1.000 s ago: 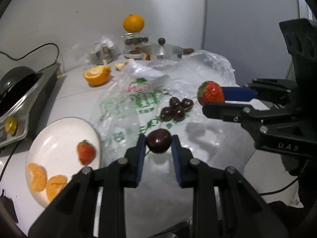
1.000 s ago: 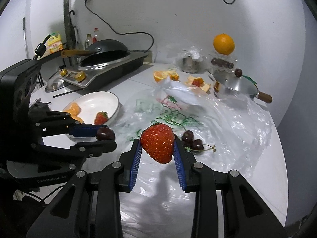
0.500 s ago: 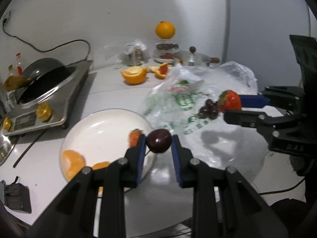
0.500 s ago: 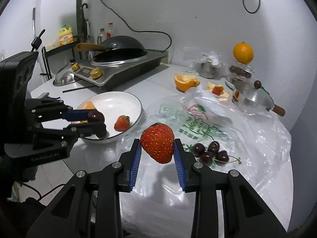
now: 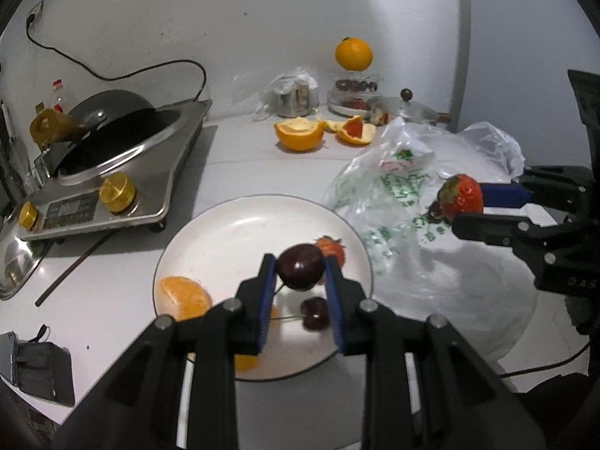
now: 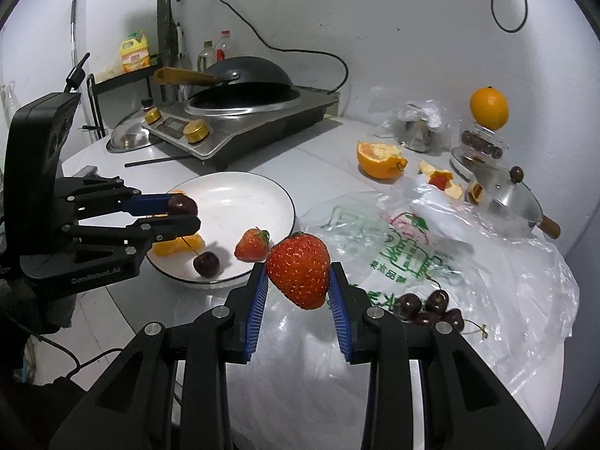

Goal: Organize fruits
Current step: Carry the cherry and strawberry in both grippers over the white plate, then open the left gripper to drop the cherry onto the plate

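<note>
My left gripper [image 5: 300, 275] is shut on a dark cherry [image 5: 300, 270] above the white plate [image 5: 225, 232]. A second cherry [image 5: 315, 313] joined to it by a stem is low over the plate; whether it rests on the plate I cannot tell. The plate also holds a strawberry [image 5: 333, 250] and orange segments [image 5: 183, 296]. My right gripper [image 6: 299, 281] is shut on a large strawberry [image 6: 299, 275] over the plastic bag [image 6: 412, 232], just right of the plate [image 6: 240, 195]. Several cherries [image 6: 427, 307] lie on the bag.
A cooker with a wok [image 5: 112, 157] stands left of the plate, a thin stick [image 5: 71, 273] in front of it. Cut orange halves [image 5: 300, 133], a whole orange [image 5: 353, 53] on a container and a lidded pan [image 6: 502, 198] stand at the back. A dark pouch [image 5: 37, 367] lies near-left.
My left gripper has carried its cherry leftward from over the plastic bag to over the plate. My right gripper has also moved left with the strawberry, nearer the plate's edge.
</note>
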Demonstrator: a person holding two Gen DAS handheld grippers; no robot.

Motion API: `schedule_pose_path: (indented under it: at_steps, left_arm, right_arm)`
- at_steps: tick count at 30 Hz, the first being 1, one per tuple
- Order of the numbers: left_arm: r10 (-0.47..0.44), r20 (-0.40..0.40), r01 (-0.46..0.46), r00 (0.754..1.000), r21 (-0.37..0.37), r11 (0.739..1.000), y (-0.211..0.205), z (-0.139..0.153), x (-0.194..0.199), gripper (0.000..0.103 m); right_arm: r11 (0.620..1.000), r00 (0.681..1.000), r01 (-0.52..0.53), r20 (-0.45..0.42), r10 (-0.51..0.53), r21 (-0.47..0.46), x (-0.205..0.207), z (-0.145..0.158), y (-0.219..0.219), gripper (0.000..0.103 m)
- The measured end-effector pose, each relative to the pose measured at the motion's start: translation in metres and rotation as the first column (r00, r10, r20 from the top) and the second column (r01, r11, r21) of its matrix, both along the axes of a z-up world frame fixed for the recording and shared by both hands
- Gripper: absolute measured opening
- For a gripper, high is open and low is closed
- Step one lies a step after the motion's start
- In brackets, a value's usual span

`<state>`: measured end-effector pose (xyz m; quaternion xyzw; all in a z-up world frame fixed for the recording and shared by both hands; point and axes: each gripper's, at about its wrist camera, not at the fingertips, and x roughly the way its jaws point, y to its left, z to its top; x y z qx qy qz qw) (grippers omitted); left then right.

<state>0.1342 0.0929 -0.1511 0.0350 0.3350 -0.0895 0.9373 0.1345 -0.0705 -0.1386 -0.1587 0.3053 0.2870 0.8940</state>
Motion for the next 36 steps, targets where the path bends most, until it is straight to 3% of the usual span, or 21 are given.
schedule_pose_path:
  at_steps: [18,24,28,36]
  left_arm:
    - [-0.01,-0.081,0.007,0.997,-0.033,0.999,0.004,-0.025,0.031,0.028]
    - [-0.006,-0.063,0.004,0.998,-0.039,0.999,0.008,-0.02,0.027,0.036]
    - [0.007,-0.038,-0.009,0.999,-0.055,0.998,0.019,-0.012,0.02,0.055]
    - [0.042,-0.01,-0.042,0.999,-0.054,0.998,0.044,-0.004,0.01,0.055]
  right_arm:
    - [1.0,0.999,-0.004,-0.034,0.003,-0.019,0.022,-0.011,0.015,0.035]
    - [1.0,0.999,-0.018,-0.035,0.017,-0.024,0.024,-0.011,0.025,0.035]
    - [0.999,0.999,-0.027,-0.034,0.026,-0.03,0.024,-0.011,0.034,0.035]
    - [0.998,0.998,-0.054,-0.032,0.053,-0.043,0.031,-0.01,0.059,0.035]
